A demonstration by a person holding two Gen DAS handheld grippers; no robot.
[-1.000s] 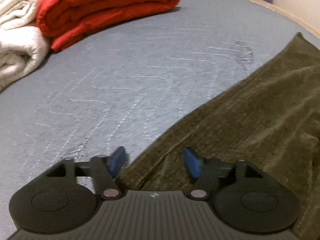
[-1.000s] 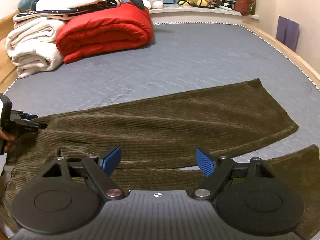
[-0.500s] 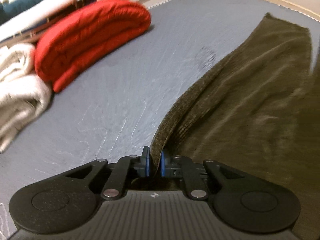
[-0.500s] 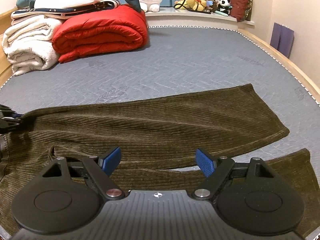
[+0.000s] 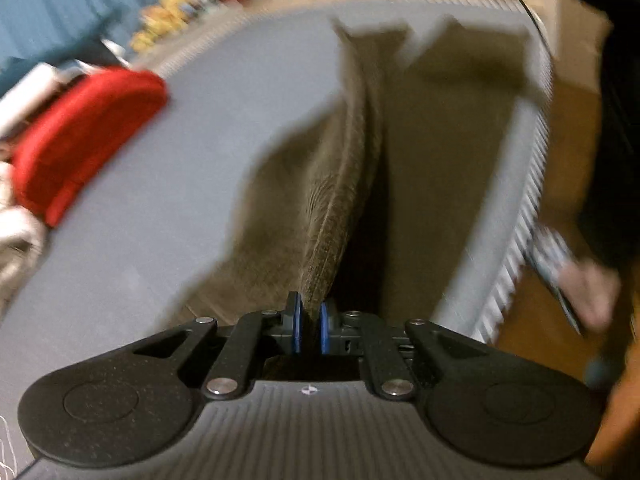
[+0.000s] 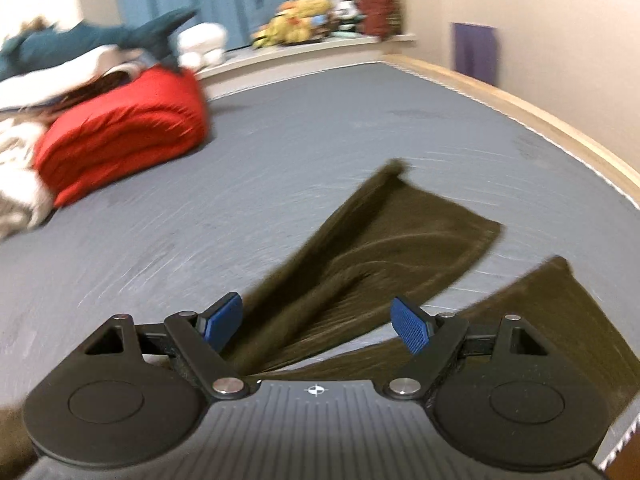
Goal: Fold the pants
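Olive corduroy pants point(image 5: 432, 152) lie on the grey mattress, their two legs running away toward the far hems. My left gripper point(image 5: 309, 326) is shut on the pants' edge, and the cloth rises from its blue pads in a raised ridge point(image 5: 340, 208). In the right wrist view the pants point(image 6: 380, 256) show as two legs fanning out ahead, the far leg lifted and rumpled. My right gripper point(image 6: 318, 322) hangs open just above that leg, with nothing pinched between its fingers.
A folded red quilt point(image 6: 124, 132) and white towels point(image 6: 16, 176) sit at the mattress's far left. Plush toys point(image 6: 296, 20) line the shelf behind. The wooden bed frame point(image 6: 540, 120) runs along the right. A person's hand point(image 5: 588, 292) shows beyond the mattress edge point(image 5: 520, 264).
My left gripper closed on the pants' edge and swung it up and across the mattress, dragging the far leg over. The right gripper turned toward the leg ends, still open.
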